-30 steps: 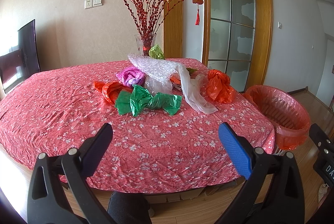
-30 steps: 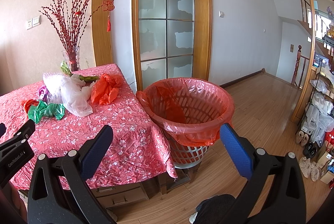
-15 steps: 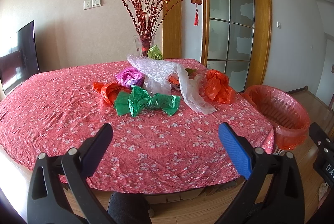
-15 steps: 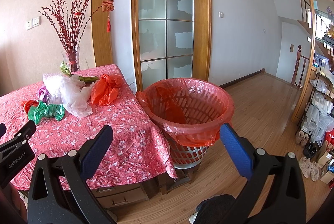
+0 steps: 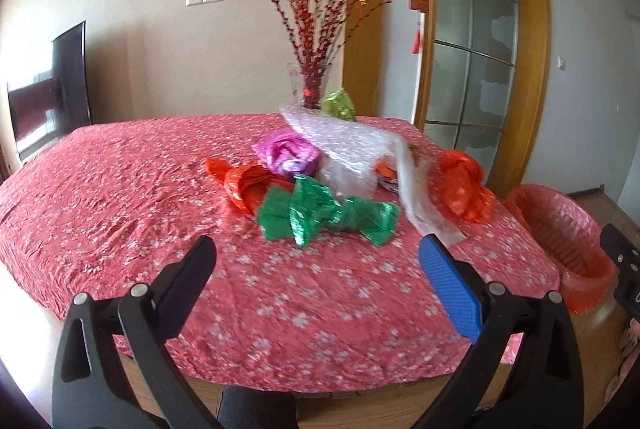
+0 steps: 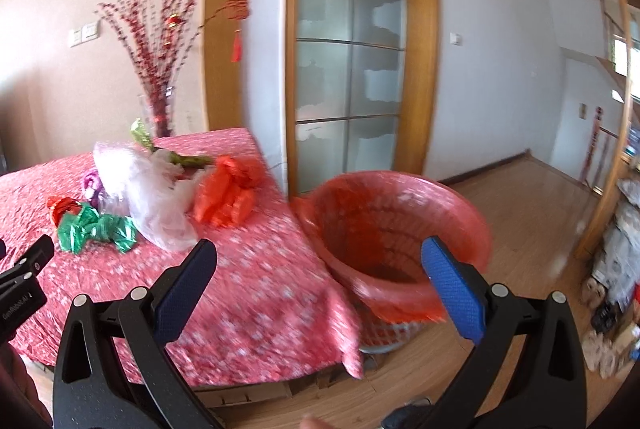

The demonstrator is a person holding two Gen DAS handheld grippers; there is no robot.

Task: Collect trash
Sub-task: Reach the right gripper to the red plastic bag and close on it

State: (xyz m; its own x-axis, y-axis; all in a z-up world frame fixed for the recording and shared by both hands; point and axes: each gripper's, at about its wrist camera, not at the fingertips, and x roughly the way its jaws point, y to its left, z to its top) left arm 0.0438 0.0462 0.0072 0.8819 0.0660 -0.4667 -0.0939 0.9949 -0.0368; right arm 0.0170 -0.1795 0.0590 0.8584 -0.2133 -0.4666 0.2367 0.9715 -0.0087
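Observation:
Crumpled bags lie in a heap on the red flowered tablecloth [image 5: 120, 197]: a green bag [image 5: 324, 215] nearest, a red one [image 5: 244, 185] left of it, a purple one [image 5: 286, 155], clear bubble wrap [image 5: 340, 141], a clear bag [image 5: 420, 197] and an orange bag [image 5: 462, 185]. My left gripper [image 5: 316, 261] hovers open above the near table edge, short of the green bag. My right gripper [image 6: 318, 265] is open over the table's right corner, with the orange bag [image 6: 228, 195] ahead to the left. The bin [image 6: 396, 229], lined in red plastic, stands on the floor beside the table.
A glass vase of red berry branches [image 5: 310, 41] stands at the table's far edge with a yellow-green wad [image 5: 340, 105] beside it. A dark chair back [image 5: 48, 97] is at the far left. Glass doors [image 6: 348, 69] rise behind the bin. Shoes and clutter [image 6: 612, 293] line the right wall.
Both grippers have moved forward toward the table and tilted down; the bags and bin look larger and lower in view. The jaws stay spread as before.

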